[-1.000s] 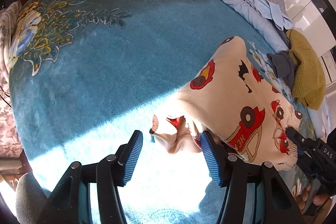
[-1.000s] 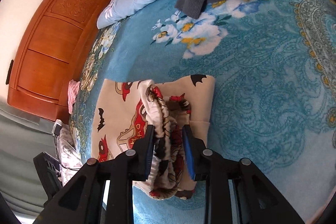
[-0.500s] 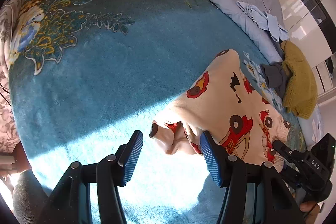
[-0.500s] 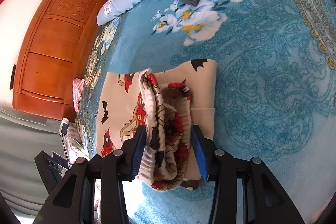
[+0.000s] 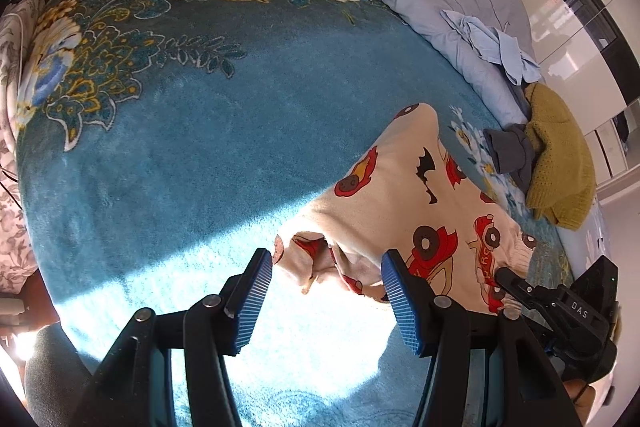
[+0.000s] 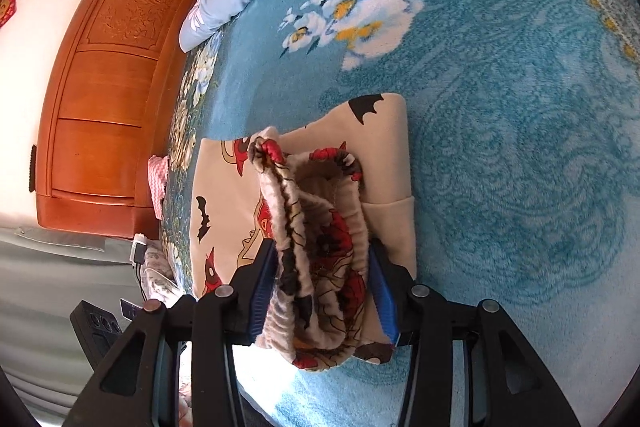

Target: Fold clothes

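In the left wrist view the left gripper [image 5: 326, 289] stands open at lower centre, pads clear of the cream car-print garment [image 5: 404, 203], whose long axis runs from lower centre toward upper right on the blue blanket [image 5: 192, 163]. Lower right, the right gripper [image 6: 322, 293] (body marked "DAS") is closing, the garment's bunched edge between its pads.

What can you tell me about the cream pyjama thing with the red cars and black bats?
The cream fleece garment with red cars and black bats looks soft and fuzzy. It lies partly folded on the blue floral blanket. One bunched, ribbed end stands between the right gripper, whose jaws are closing around it. The open left gripper hovers at another crumpled corner.
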{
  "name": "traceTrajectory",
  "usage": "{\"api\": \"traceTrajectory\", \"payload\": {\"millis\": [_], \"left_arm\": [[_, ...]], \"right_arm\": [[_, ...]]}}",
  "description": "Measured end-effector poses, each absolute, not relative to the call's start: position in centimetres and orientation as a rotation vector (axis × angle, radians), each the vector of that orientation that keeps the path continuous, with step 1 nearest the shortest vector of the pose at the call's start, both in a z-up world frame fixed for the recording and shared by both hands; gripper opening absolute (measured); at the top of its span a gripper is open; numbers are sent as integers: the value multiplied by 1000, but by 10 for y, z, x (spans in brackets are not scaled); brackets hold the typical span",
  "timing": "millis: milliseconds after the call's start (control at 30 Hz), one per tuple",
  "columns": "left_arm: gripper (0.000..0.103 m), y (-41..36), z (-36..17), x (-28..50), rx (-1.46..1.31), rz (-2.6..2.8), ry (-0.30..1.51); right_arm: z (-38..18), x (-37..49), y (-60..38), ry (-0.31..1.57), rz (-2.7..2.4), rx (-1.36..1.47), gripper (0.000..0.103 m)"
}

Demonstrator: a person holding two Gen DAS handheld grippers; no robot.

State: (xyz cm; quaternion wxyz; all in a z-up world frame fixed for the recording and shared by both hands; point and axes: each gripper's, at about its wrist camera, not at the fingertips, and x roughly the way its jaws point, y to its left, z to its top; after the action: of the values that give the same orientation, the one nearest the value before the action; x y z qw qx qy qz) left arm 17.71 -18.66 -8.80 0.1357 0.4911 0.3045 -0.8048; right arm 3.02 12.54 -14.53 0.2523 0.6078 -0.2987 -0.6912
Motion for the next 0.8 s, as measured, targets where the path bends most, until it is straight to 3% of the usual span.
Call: {"api": "traceTrajectory", "payload": {"millis": [67,167,300,533,800], "left_arm": [[61,-185,-87,177,1423,-2335,882],[61,-183,-86,175,1427,-2345,874],[61,-180,-85,174,1432,-2358,854],[61,-171,-79,162,1442,-2400,837],[61,-135,-52,126,1483,-2626,708]], "right_arm": [[-142,31,124,-784,-1888,1640,21],[-136,32,124,-791,-1890,1599,17],[-122,33,140,-858,-1947,1515,16],[-142,30,146,-817,-1959,1687,17],[-104,32,173,-799,-2175,1514,22]]}}
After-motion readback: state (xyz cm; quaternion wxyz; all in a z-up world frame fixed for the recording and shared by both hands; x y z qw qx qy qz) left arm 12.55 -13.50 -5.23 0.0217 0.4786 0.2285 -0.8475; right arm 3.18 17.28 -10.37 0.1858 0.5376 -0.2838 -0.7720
